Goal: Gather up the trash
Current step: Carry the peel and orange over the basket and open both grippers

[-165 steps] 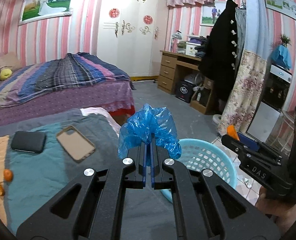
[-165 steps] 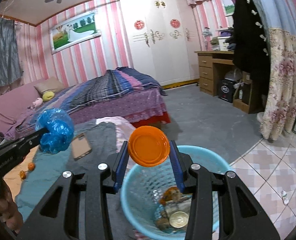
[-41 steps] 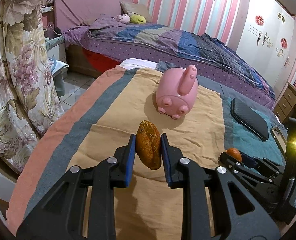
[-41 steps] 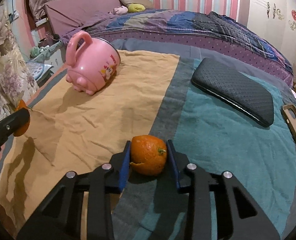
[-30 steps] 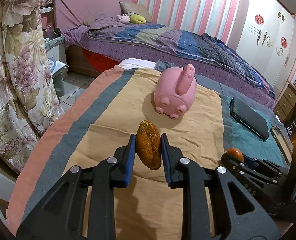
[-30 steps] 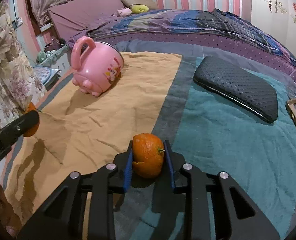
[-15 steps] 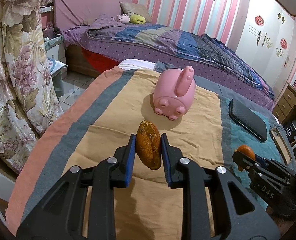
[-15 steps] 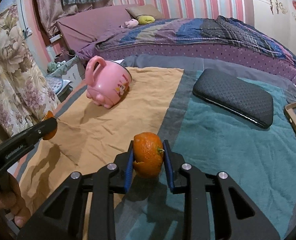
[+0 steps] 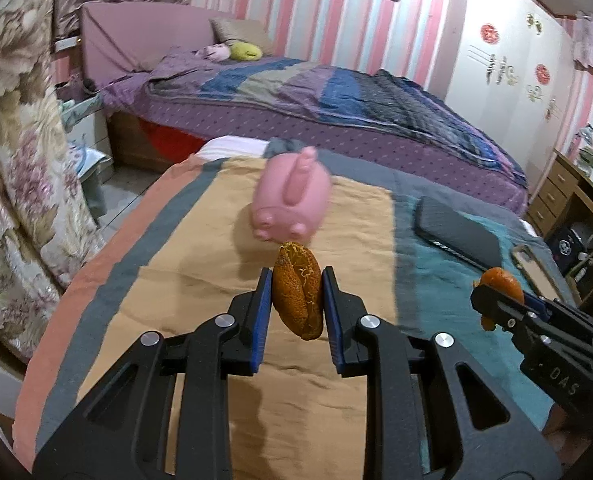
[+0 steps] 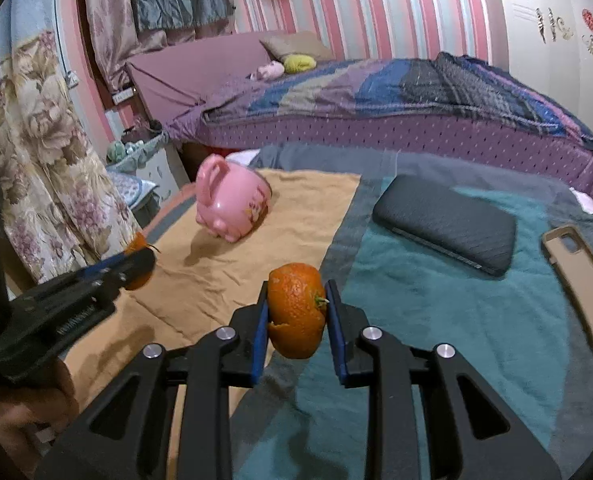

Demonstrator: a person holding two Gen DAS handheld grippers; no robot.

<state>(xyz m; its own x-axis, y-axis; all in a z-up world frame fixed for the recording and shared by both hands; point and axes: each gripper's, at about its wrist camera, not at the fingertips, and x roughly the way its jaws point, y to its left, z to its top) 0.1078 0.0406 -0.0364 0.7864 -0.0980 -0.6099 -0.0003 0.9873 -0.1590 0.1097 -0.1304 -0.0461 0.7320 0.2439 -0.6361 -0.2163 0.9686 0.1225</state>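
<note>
Orange peel (image 9: pixel 298 290) is sitting pinched in my left gripper (image 9: pixel 297 298), dead center of the left wrist frame, hanging above the tan blanket (image 9: pixel 200 264). My right gripper (image 10: pixel 295 312) is clamping a second peel piece (image 10: pixel 295 310) mid-frame over the teal blanket (image 10: pixel 436 320). Pink piggy mug (image 10: pixel 232 204) is lying tipped upper left, black case (image 10: pixel 448 224) and phone case (image 10: pixel 580 268) over on the right.
</note>
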